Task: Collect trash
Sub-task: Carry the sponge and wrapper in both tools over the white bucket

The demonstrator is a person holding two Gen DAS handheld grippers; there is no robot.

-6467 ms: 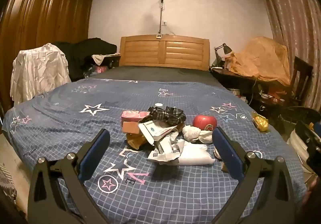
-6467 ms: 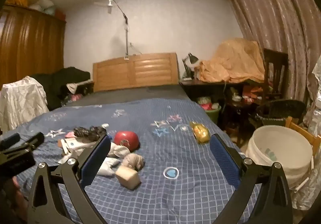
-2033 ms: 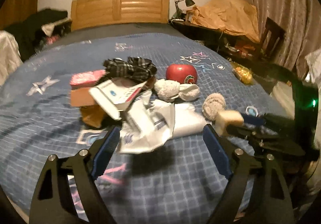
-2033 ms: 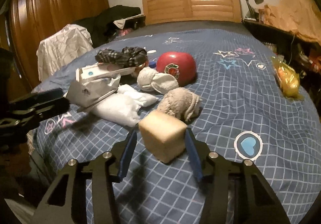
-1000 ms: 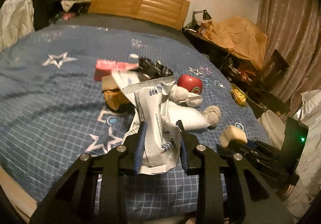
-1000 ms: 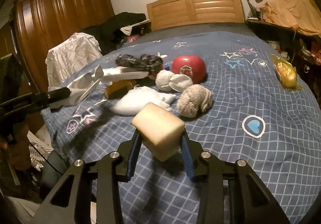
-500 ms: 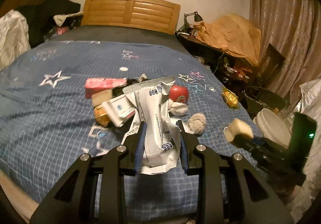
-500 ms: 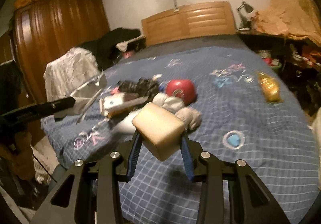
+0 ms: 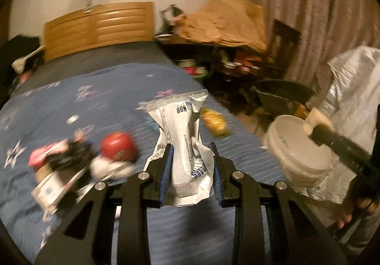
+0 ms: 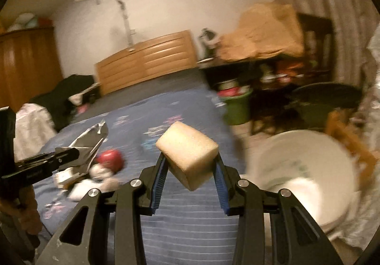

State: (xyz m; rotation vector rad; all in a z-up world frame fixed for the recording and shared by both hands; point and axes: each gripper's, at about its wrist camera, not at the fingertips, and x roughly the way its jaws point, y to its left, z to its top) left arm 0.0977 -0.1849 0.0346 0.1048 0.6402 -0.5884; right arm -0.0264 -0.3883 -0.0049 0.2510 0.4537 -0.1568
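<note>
My left gripper [image 9: 191, 158] is shut on a crumpled white wrapper [image 9: 182, 143] and holds it above the blue star-print bed [image 9: 83, 103]. My right gripper [image 10: 189, 165] is shut on a beige foam block [image 10: 187, 153], lifted over the bed's right edge. A white bucket [image 10: 301, 177] stands on the floor at the right; the block [image 9: 314, 120] hangs over its rim [image 9: 292, 143] in the left wrist view. The left gripper with the wrapper [image 10: 87, 143] shows at the left of the right wrist view.
On the bed remain a red round thing [image 9: 117, 149], white balled cloths [image 9: 111, 167], a dark plaid cloth [image 9: 68, 158], a pink box [image 9: 40, 156] and a yellow packet [image 9: 215, 121]. A silver bag [image 9: 351, 108], a green bin [image 10: 237, 105] and a cluttered desk [image 9: 228, 55] stand right of the bed.
Both grippers have swung to the right and risen, away from the pile and toward the white bucket, each keeping its load. The views are blurred by the motion.
</note>
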